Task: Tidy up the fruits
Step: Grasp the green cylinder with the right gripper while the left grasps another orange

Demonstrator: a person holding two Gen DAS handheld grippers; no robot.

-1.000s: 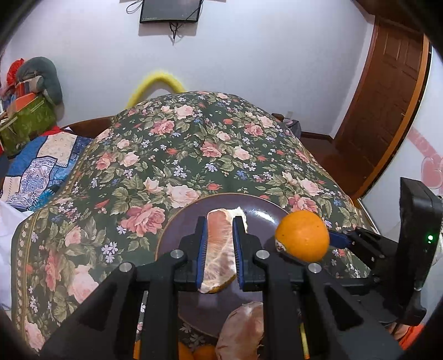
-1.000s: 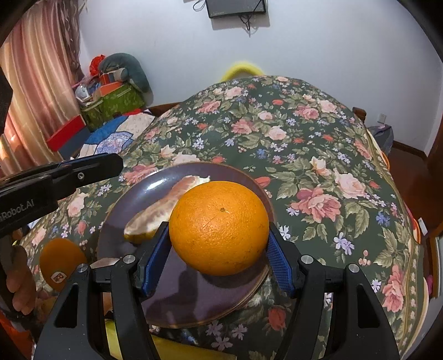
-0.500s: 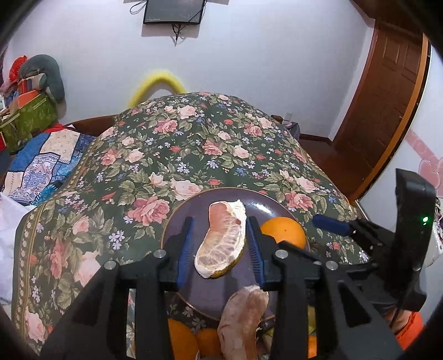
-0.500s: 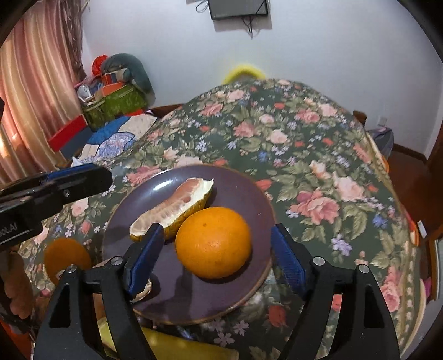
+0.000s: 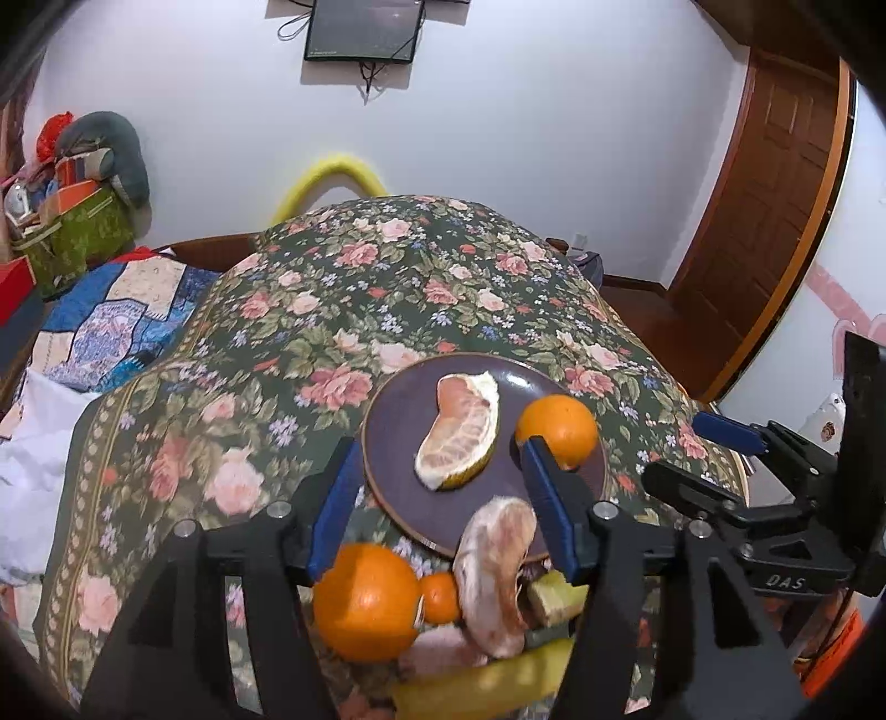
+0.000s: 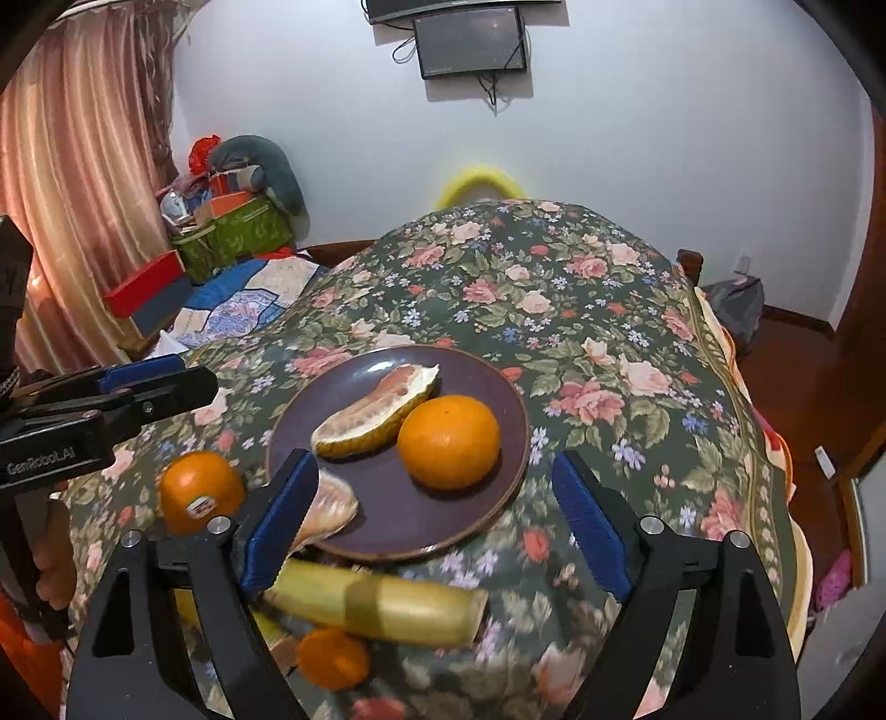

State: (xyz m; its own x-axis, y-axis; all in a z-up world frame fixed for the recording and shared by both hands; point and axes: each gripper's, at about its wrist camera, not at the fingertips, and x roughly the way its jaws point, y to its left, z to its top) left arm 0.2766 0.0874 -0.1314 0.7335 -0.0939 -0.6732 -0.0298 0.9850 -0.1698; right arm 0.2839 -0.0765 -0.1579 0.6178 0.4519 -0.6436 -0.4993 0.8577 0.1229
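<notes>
A dark purple plate (image 6: 498, 526) (image 5: 387, 437) on the floral cloth holds a pomelo wedge (image 6: 374, 412) (image 5: 459, 437) and an orange (image 6: 449, 441) (image 5: 558, 423). My left gripper (image 5: 440, 504) is open and empty, above the plate's near edge. My right gripper (image 6: 434, 520) is open and empty, back from the plate. Near the plate lie another orange (image 5: 365, 601) (image 6: 201, 490), a small tangerine (image 5: 440, 595) (image 6: 332, 659), a second pomelo wedge (image 5: 495, 570) (image 6: 326, 507) and a yellow-green stalk piece (image 6: 376, 606).
The floral-covered table (image 6: 554, 310) drops off at the right toward a wooden door (image 5: 764, 210). A patchwork quilt (image 5: 111, 327) and a green basket of clutter (image 6: 232, 232) lie at the left. A screen (image 6: 470, 44) hangs on the wall.
Both grippers opened: the left let go of the pomelo wedge, the right let go of the orange onto the plate. Both then pulled back toward me.
</notes>
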